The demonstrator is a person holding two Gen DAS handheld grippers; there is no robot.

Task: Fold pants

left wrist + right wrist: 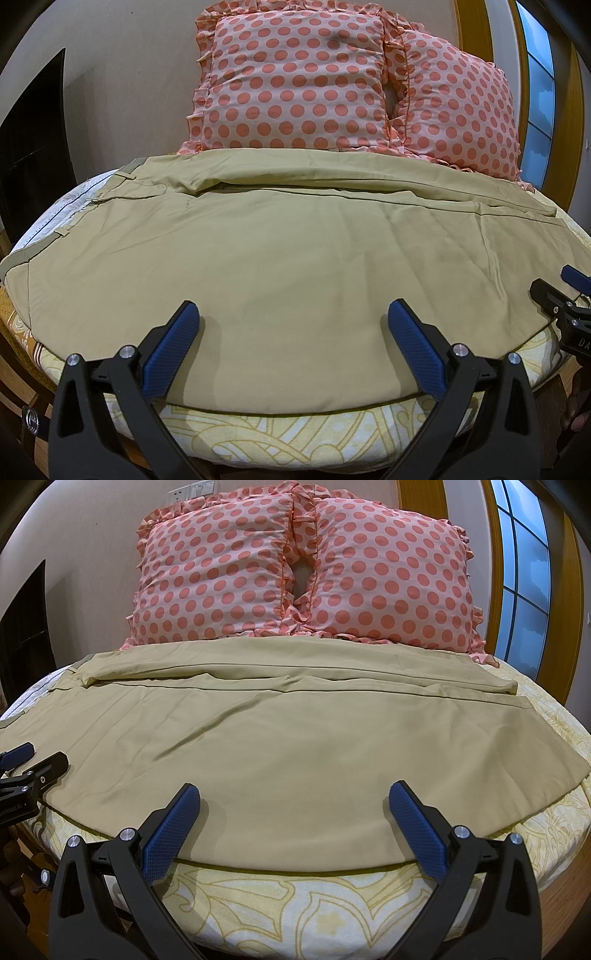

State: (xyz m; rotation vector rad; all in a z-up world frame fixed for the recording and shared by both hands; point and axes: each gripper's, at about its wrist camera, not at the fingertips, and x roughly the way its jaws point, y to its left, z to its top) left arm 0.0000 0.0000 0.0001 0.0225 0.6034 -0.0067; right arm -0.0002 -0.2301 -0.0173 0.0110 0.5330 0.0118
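Khaki pants (pixel 280 251) lie spread flat across the bed, waistband at the left (pixel 55 236), leg hems at the right (pixel 517 690). One leg lies along the far side, the other nearer me (pixel 295 746). My left gripper (pixel 293 317) is open and empty, hovering over the near edge of the pants. My right gripper (pixel 294 797) is open and empty, over the near edge further right. The right gripper shows at the right edge of the left wrist view (pixel 561 295); the left gripper shows at the left edge of the right wrist view (pixel 33 764).
The bed has a yellow patterned sheet (pixel 314 904) with a wooden frame edge (pixel 565 893). Two pink polka-dot pillows (pixel 214 576) (pixel 391 579) lean against the wall behind the pants. A window (pixel 524 572) is at the right, a dark opening (pixel 33 140) at the left.
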